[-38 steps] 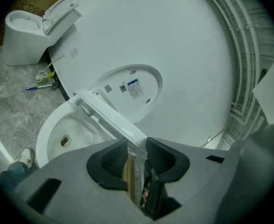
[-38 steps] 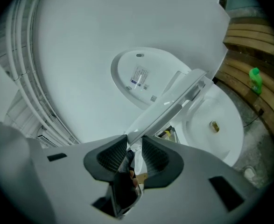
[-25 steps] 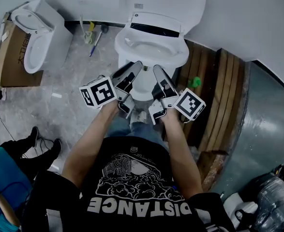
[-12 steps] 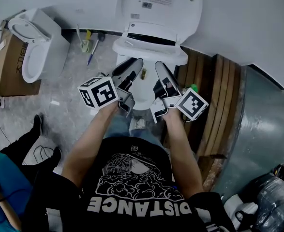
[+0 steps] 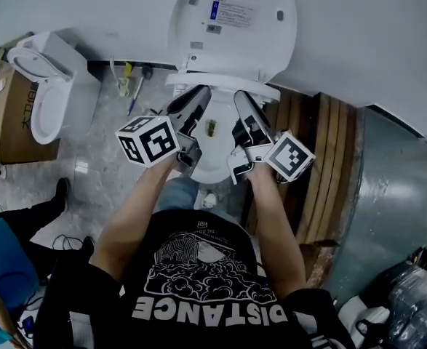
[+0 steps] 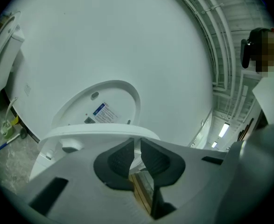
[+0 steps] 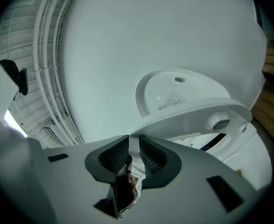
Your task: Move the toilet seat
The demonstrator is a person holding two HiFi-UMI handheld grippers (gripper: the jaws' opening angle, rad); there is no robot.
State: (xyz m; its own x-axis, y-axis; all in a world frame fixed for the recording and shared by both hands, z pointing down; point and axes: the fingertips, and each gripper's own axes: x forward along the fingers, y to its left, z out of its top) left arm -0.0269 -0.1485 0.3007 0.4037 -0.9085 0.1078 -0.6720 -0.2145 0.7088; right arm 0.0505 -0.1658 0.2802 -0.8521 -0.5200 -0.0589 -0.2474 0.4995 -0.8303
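toilet seat [image 5: 220, 83]: at twelve o'clock from the person, lifted off the bowl [image 5: 214, 155] and part-way up, its front rim toward both grippers; from the head view it shows almost edge-on.
lid [image 5: 235, 20]: upright against the white wall behind the seat, with its printed label [image 5: 235, 11] facing out.
left gripper [image 5: 201, 95]: at eleven o'clock, pointing at the seat's front rim. Its jaws have just been closing and stand nearly together [image 6: 134, 144]. The seat [image 6: 94, 130] has its rim edge between the pads, apparently pinched, though the contact itself is hard to make out.
right gripper [image 5: 241, 97]: at one o'clock, just beside the left one. Its jaws have also just been closing [image 7: 133, 146], and they clamp the rim of the seat [image 7: 188, 115], whose underside shows.
second toilet [image 5: 49, 71]: at ten o'clock on the floor, beside a cardboard box [image 5: 9, 118].
wooden planks [image 5: 322, 147]: at three o'clock, lying beside the bowl.
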